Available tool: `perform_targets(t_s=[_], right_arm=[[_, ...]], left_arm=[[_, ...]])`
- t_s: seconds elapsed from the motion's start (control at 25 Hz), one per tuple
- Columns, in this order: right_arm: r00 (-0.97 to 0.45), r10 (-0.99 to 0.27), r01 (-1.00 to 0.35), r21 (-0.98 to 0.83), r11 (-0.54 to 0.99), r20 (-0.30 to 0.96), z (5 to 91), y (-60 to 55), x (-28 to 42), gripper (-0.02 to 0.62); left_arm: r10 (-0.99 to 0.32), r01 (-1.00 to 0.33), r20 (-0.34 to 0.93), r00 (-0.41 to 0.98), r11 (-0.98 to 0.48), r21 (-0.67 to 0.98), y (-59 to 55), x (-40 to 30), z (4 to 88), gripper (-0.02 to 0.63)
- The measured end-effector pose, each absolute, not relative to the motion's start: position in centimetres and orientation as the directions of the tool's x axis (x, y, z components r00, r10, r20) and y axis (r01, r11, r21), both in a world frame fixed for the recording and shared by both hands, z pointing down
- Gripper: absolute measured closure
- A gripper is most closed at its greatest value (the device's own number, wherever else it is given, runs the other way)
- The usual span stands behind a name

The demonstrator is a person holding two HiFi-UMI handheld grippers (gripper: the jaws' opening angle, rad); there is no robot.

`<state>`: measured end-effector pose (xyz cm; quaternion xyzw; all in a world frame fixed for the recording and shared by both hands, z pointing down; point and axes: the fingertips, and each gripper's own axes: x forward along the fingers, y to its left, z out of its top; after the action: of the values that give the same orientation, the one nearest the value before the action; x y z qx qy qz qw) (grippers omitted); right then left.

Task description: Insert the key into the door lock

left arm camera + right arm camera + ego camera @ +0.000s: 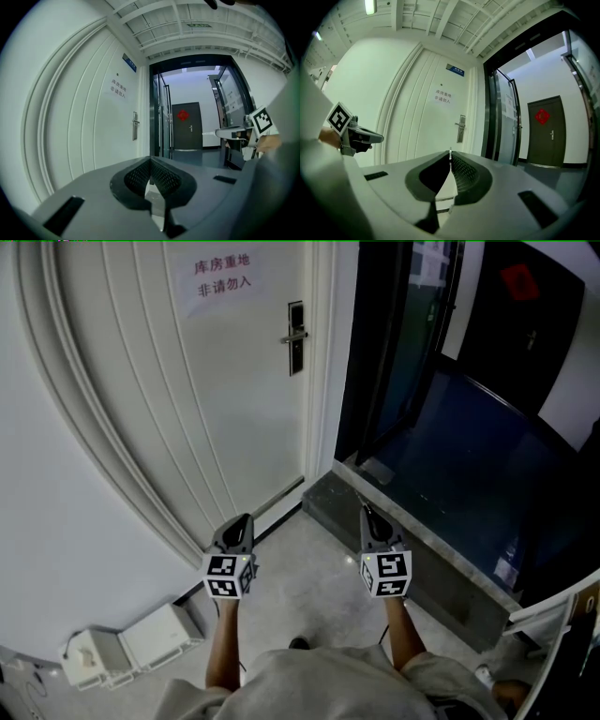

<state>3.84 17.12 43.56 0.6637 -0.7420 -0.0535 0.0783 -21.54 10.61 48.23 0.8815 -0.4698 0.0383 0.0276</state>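
A white door [216, 381] stands ahead on the left, with a silver lock plate and lever handle [295, 337] on its right edge; the lock also shows in the left gripper view [135, 126] and the right gripper view [461, 128]. Both grippers are held level above the floor, well short of the door. My left gripper [246, 519] has its jaws closed together with nothing between them [150, 159]. My right gripper [366, 512] is shut on the key, a thin metal sliver [450, 151] poking out of the fingertips.
A paper sign [223, 275] hangs on the door. To the right is a dark glass doorway [450, 381] behind a raised stone threshold [412, 531]. White boxes [131, 643] lie on the floor at the lower left. A dark door [186, 126] closes the corridor's far end.
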Motion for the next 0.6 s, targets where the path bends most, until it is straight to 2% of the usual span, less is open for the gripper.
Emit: perform_targets(t_s=[0.6], right_arm=[[-0.074, -0.994, -0.98, 0.176, 0.088, 0.086, 46.4, 7.9, 6.4, 0.566]], left_arm=[[-0.79, -0.798, 0.13, 0.599, -0.603, 0.01, 0.8, -18.2, 50.5, 0.589]])
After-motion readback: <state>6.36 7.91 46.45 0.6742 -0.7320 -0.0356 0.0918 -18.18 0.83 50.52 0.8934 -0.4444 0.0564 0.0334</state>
